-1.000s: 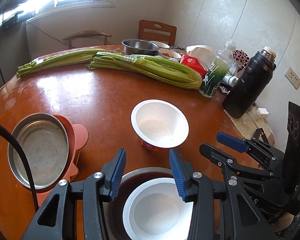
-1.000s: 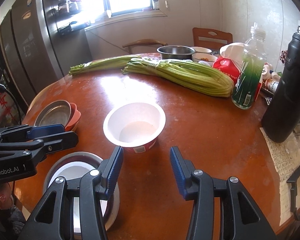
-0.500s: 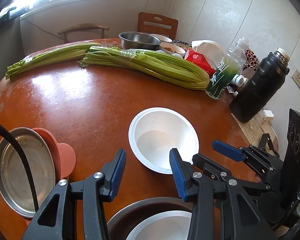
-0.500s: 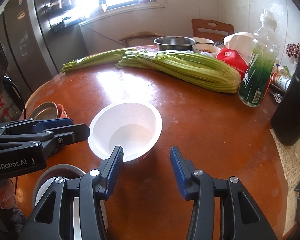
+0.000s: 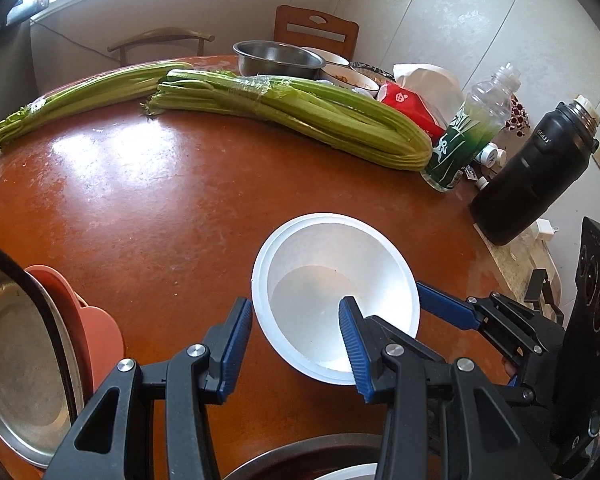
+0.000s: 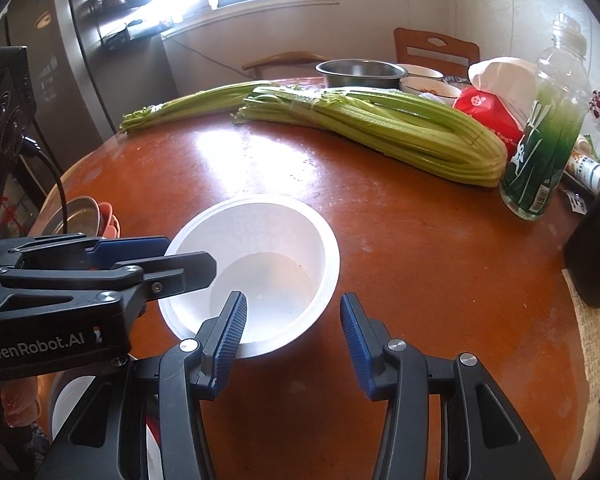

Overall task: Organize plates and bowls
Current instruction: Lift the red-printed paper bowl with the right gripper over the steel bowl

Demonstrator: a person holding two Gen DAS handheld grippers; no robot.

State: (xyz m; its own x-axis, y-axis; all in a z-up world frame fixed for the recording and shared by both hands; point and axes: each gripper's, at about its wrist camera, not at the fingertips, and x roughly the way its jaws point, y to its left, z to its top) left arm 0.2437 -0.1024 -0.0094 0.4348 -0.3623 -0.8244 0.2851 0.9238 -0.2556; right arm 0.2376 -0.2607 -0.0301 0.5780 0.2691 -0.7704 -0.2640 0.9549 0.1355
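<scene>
Work item: white bowl (image 5: 332,280), upright and empty, standing alone on the counter (image 5: 140,200) towards the near right.
Left gripper (image 5: 295,308): jaws parted and grasping nothing; they straddle the bowl's left rim, one finger outside the wall, one over the interior. Contact with the rim cannot be confirmed.
Right gripper (image 6: 292,300): jaws parted, empty; they straddle the bowl's near-right rim in the same manner.
Done (judged): a steel plate (image 5: 20,360) lies nested on a pink plate (image 5: 100,332) at the near left edge; a second white bowl (image 5: 352,474) sits inside a steel basin (image 5: 300,450) at the very near edge.
Left to do (judged): the lone white bowl is not yet lifted or stacked; the near nested bowl looks like its likely destination. A far steel bowl (image 5: 278,58) and small dishes beside it remain unsorted behind the celery (image 5: 300,116).
Left wrist view only: the plate stack in full, the basin rim, and the whole black flask (image 5: 536,184).
Right wrist view only: the left gripper from the side, level with the bowl's rim, and the refrigerator (image 6: 80,60) at far left (the plate stack is largely hidden behind that gripper).
</scene>
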